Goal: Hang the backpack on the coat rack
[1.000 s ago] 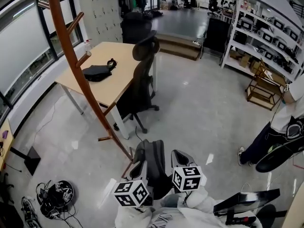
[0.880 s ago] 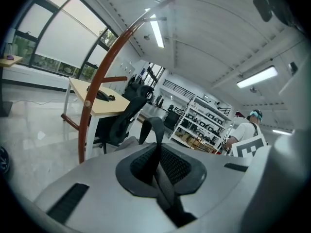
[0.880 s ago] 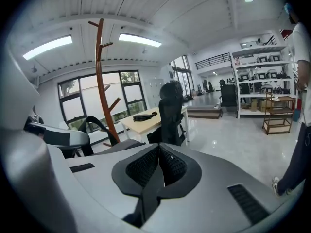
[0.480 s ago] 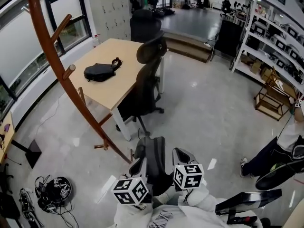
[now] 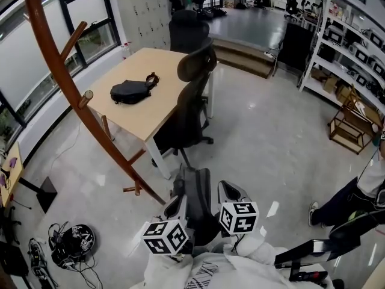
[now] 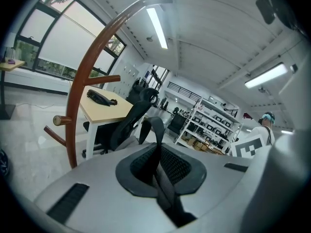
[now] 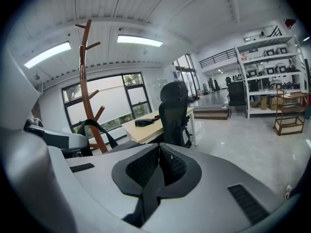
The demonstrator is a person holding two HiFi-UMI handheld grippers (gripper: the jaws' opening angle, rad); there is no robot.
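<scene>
The left gripper is clamped on a strap of the backpack; the right gripper, just beside it, pinches another strap. The coat rack stands ahead-left of both.

The coat rack at upper left is seen in reddish-brown wood, and the backpack at lower centre in dark grey. The left gripper and right gripper are finished in light grey, their cubes patterned in black-and-white squares.
</scene>
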